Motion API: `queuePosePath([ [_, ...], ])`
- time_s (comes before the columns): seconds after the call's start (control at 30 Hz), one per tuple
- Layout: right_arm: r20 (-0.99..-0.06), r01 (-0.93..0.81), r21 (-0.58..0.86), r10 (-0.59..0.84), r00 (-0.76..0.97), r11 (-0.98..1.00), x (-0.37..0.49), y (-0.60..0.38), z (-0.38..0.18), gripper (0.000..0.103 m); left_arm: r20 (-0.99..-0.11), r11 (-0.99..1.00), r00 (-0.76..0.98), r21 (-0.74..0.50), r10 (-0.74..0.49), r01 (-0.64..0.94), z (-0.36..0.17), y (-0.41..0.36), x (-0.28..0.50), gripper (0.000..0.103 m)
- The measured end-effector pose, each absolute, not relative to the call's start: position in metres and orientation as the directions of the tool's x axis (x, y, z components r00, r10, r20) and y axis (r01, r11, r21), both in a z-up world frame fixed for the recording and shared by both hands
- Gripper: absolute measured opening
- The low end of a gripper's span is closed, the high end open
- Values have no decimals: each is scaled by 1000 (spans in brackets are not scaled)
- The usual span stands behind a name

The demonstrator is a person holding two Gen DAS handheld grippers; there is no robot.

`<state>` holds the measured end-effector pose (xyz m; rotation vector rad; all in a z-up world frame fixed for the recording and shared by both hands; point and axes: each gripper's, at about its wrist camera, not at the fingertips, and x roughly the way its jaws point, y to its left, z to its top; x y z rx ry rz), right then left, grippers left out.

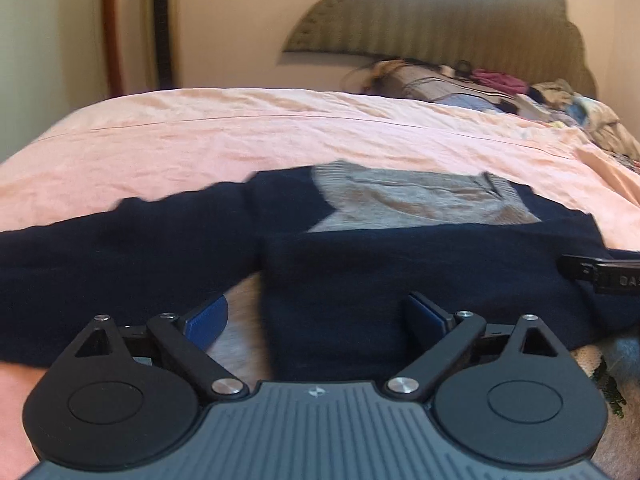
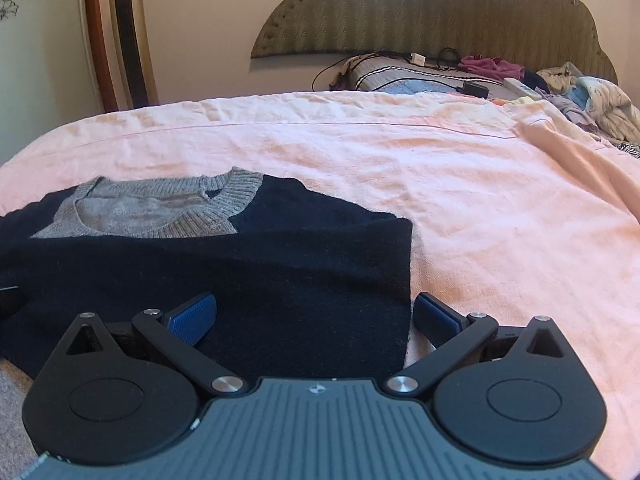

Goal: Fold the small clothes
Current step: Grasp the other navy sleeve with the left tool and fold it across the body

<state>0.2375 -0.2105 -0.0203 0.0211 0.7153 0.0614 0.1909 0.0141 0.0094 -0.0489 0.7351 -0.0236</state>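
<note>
A small navy sweater (image 1: 340,268) with a grey knit collar and yoke (image 1: 420,196) lies flat on the pink bedsheet (image 1: 240,136). In the left wrist view its left sleeve (image 1: 120,248) stretches out to the left. My left gripper (image 1: 316,312) is open, low over the sweater's near hem. In the right wrist view the sweater (image 2: 280,272) has a straight right edge, and the grey collar (image 2: 160,208) shows at the left. My right gripper (image 2: 316,312) is open and straddles that right edge near the hem. Part of the right gripper (image 1: 600,276) shows at the right of the left wrist view.
A padded headboard (image 2: 440,12) stands at the far end. A pile of clothes (image 2: 592,100), a pillow and cables with a charger (image 2: 472,88) lie at the far right of the bed. A tall gold heater (image 2: 132,36) stands by the wall on the left.
</note>
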Motion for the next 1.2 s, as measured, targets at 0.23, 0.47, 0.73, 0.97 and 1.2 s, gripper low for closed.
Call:
queuePosePath([
  [0.23,-651,-49,38,62,757,998,234,-212,-18,103,-521,919,848,-278,100,-279,36,163,113,96],
  [0.47,-649,-46,39,60,759,998,233,-211,-17,103,-511,378,843,-756,169,-534,-4,358,72,96],
  [0.73,-649,-46,40,61,759,998,233,-212,-17,103,-524,364,825,-741,211,-564,-2,383,96,75],
  [0.97,-647,-46,45,64,759,998,233,-212,-16,103,-629,440,720,-580,292,-685,4,377,114,6],
  [1.2,-647,-45,46,64,760,998,233,-212,-16,103,-485,724,829,-461,279,-513,56,266,130,5],
])
